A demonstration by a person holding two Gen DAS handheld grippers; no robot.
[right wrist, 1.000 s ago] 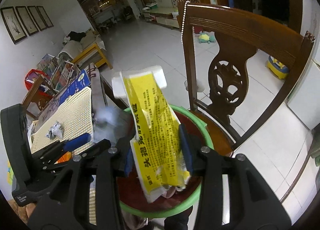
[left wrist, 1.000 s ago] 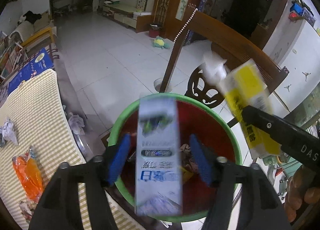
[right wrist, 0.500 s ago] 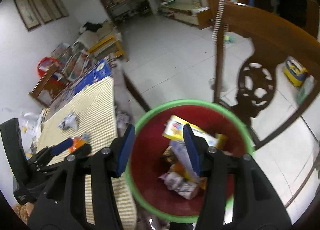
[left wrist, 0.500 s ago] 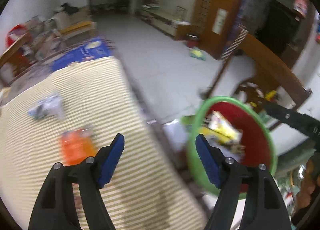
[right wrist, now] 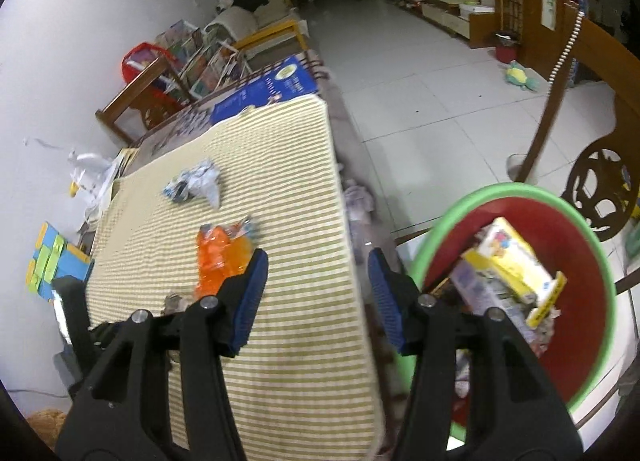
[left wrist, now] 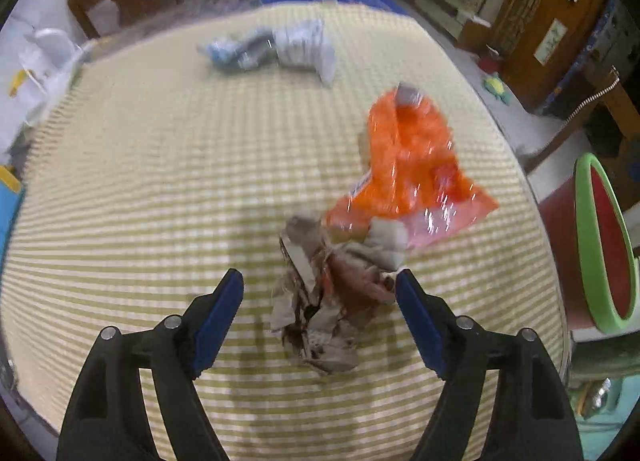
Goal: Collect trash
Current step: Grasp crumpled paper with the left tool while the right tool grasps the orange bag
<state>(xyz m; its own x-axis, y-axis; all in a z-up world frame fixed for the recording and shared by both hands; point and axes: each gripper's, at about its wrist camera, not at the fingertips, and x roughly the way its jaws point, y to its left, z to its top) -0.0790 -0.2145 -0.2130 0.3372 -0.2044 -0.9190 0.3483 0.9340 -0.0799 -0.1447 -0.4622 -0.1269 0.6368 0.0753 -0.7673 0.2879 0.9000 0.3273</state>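
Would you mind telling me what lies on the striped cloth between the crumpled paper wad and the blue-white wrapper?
In the left wrist view, the orange plastic bag lies between the crumpled paper wad and blue-white wrapper, touching the wad; beyond it, bare striped cloth.

3 trash pieces (left wrist: 332, 301) on tablecloth (left wrist: 160, 181); 1 bin (right wrist: 516, 197); 2 cartons (right wrist: 508, 257).

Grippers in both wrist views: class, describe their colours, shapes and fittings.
Both the left gripper and right gripper have black plastic clamp-style arms with round silver rivets. Their fingers are tipped with blue ribbed pads. No cables or sleeves are visible.
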